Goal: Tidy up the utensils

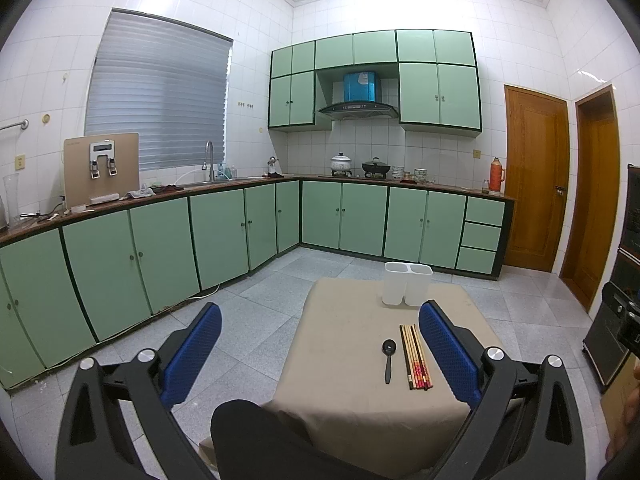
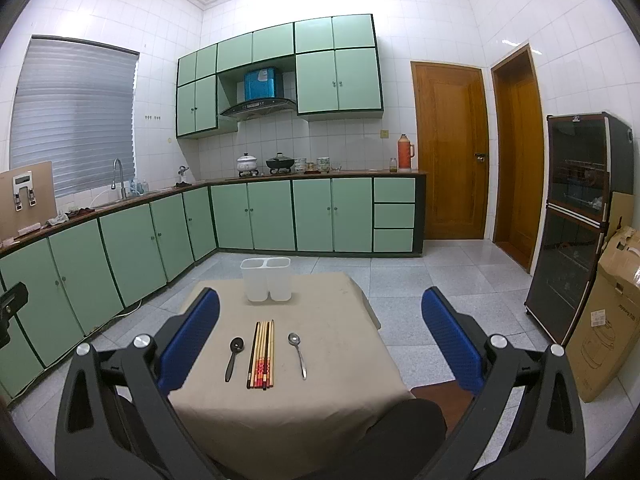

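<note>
A small table point(image 2: 320, 408) covered in a beige cloth fills the near centre of both wrist views, in a tiled kitchen with green cabinets.

Nearest the viewer, each gripper frames its own view with two blue-padded fingers. The left gripper point(image 1: 320, 356) has its jaws spread wide and grasps nothing. The right gripper point(image 2: 320, 344) is equally wide open and empty. Both hover above the near edge of the table, touching none of the utensils.

In the right wrist view three things lie side by side at mid-table, handles pointing to six o'clock. At the centre is a bundle of chopsticks point(image 2: 262, 356), pale with red-patterned ends. Just beside it at nine o'clock lies a black spoon point(image 2: 233, 358); at three o'clock, a little apart, a metal spoon point(image 2: 297, 354). In the left wrist view the metal spoon seems hidden behind a finger.

Judged from their look, all are light, stiff and flat against the cloth. The chopsticks are thin and likely to roll or scatter, so pinching them across the middle seems wise. The spoons are best taken by the handle; the metal one may be slippery.

Farther off, at twelve o'clock near the table's far edge, stands a white two-compartment holder point(image 2: 266, 279), upright and apparently empty.
</note>
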Demonstrator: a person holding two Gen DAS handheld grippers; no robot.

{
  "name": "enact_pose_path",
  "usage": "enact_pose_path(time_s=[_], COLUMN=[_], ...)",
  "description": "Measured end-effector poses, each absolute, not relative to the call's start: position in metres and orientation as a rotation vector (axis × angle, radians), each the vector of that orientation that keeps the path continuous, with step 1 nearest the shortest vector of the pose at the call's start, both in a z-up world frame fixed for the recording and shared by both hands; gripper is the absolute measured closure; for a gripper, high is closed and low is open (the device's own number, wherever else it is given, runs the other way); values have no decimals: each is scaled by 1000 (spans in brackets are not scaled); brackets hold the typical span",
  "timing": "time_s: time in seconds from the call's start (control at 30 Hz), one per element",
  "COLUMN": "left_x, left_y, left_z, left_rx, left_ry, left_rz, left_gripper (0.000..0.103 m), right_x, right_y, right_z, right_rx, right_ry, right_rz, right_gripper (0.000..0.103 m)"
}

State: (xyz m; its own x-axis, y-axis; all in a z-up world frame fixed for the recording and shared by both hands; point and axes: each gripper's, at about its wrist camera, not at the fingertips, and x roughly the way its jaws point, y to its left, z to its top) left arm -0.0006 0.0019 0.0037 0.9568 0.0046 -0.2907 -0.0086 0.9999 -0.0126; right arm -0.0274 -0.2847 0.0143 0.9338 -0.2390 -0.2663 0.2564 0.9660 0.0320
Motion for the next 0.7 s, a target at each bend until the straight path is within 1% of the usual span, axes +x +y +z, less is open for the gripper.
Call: enact_pose_path(time_s=[0.7], left_x=[-3], left_y=[2], left_z=[5], left_rx=[-13], left_ry=[297], left_rz=[3], left_gripper=[6], right_x=[-30], right_y=[-285], right_z=[15], right_rx=[70], right_ry=[263], right_rz=[-253], right_gripper=[5])
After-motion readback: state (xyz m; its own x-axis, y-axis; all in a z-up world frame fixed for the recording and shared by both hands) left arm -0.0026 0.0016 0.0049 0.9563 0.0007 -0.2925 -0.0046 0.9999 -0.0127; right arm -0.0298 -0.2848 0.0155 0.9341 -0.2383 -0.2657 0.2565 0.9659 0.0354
